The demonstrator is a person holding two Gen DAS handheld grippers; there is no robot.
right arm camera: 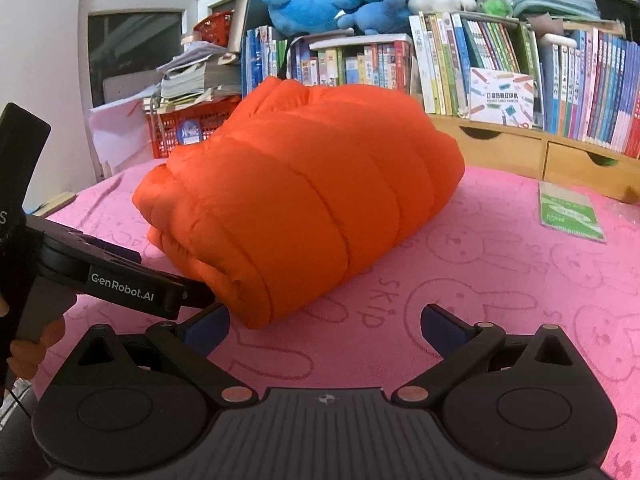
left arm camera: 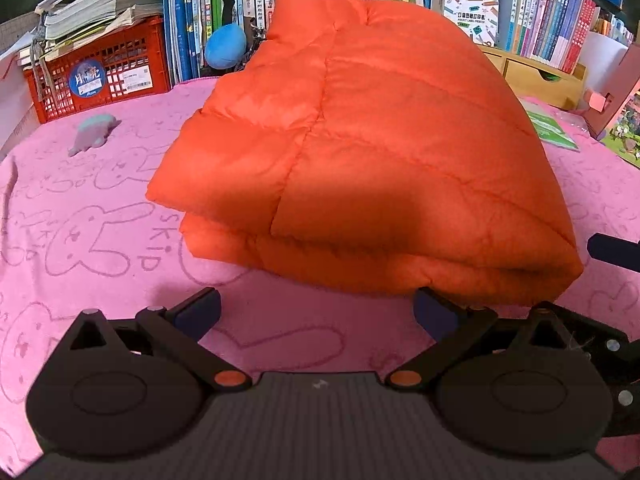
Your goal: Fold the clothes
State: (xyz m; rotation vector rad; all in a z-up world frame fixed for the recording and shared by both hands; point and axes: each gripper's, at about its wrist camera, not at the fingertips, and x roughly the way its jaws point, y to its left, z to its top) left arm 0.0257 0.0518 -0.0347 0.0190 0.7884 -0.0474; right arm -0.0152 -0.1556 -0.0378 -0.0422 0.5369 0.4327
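The folded jacket (left arm camera: 360, 152) lay just ahead of the left gripper (left arm camera: 316, 316) fingers; both it and the right gripper (right arm camera: 324, 328) gaped wide, empty.

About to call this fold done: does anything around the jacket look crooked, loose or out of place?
Nothing stands out. The orange jacket lies as a puffy folded bundle on the pink towel, layers stacked, no sleeve trailing. Both the left gripper and the right gripper are open and empty.
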